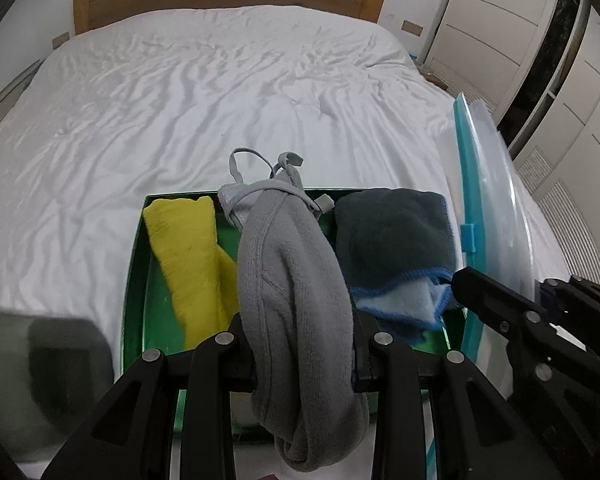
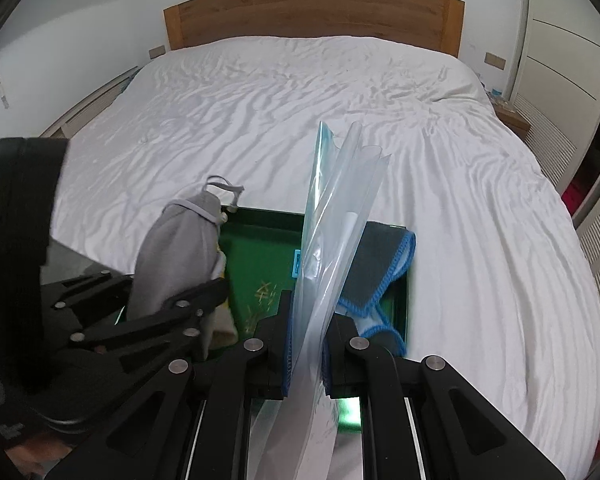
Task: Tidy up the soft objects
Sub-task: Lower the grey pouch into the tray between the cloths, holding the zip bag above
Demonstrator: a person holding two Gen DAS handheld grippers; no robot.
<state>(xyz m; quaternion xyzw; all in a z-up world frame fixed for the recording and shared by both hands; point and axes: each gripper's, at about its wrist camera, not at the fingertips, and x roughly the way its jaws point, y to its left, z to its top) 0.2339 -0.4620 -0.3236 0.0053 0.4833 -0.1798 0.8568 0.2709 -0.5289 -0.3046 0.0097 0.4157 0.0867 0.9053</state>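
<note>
My left gripper point(image 1: 304, 344) is shut on a grey knitted garment point(image 1: 296, 280) with thin straps, held above a green tray point(image 1: 134, 280) on the bed. In the tray lie a yellow cloth point(image 1: 188, 252) at the left and a dark grey cloth with blue edging point(image 1: 396, 240) at the right. My right gripper point(image 2: 306, 352) is shut on a clear zip bag with a teal seal strip point(image 2: 332, 224), held upright at the tray's right side. The bag also shows in the left wrist view point(image 1: 488, 184). The grey garment point(image 2: 176, 248) and left gripper appear at the left of the right wrist view.
The tray point(image 2: 260, 248) sits near the foot of a wide bed with a wrinkled white duvet point(image 1: 220, 92) and a wooden headboard point(image 2: 312, 12). White wardrobe doors point(image 1: 496, 20) stand to the right. A bedside table point(image 2: 508, 114) is at the bed's far right.
</note>
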